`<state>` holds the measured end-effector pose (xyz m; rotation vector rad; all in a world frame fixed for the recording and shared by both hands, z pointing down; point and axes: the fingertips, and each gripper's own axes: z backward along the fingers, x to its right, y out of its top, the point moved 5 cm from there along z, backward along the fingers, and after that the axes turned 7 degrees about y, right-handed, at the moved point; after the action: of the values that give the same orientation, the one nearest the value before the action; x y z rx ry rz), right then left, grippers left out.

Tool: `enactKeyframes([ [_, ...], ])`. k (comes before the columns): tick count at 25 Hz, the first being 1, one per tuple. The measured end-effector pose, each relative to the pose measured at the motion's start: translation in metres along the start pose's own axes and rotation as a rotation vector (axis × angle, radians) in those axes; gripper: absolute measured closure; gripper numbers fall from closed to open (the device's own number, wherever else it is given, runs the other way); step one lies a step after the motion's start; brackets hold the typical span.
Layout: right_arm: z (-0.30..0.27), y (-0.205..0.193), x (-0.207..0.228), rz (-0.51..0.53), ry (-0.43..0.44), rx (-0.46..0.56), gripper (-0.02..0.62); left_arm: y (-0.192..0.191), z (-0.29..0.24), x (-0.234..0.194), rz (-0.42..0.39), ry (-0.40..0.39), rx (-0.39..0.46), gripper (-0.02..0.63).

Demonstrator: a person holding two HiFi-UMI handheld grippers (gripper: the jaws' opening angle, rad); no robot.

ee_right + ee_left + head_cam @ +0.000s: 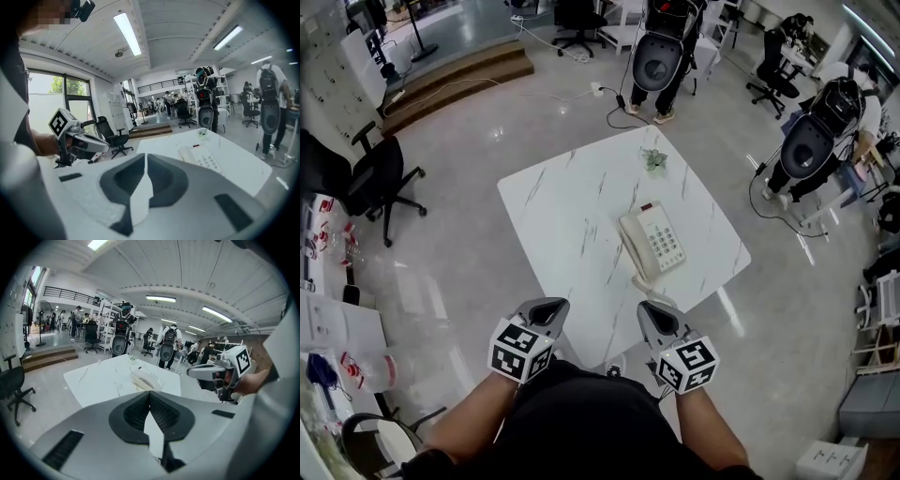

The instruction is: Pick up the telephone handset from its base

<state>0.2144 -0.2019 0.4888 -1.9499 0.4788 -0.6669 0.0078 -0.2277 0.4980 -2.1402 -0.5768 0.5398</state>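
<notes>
Handset (632, 248) is lying on the phone (666, 234), along its left side, with nothing touching it. The left gripper (546, 309) is keeping its fingers pressed tip to tip on nothing, and the right gripper (654, 313) is doing likewise, empty. Both are hovering at the near edge of the table (553, 202), short of the phone, which is sitting toward the table's right. A small plant (654, 160) is standing near the far corner.

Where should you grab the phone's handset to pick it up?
Probably by its slim middle bar, coming from above with the jaws across it. The handset lies flat along the left of the base, and its ends look bulkier. The right gripper, the nearer one, is shut and must open first.
</notes>
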Motion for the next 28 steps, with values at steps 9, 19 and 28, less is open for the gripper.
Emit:
enactKeyframes([
  [9,-0.008,0.001,-0.002,0.046,-0.019,-0.030,0.512,0.001,0.002,-0.003,-0.005,-0.007,-0.001,0.601],
  [19,-0.015,0.002,-0.003,0.059,-0.005,-0.056,0.417,0.003,0.002,-0.010,0.003,-0.005,-0.001,0.601],
  [28,-0.015,-0.005,0.021,0.054,-0.109,-0.113,0.402,-0.002,0.004,-0.015,0.020,0.008,0.003,0.601],
])
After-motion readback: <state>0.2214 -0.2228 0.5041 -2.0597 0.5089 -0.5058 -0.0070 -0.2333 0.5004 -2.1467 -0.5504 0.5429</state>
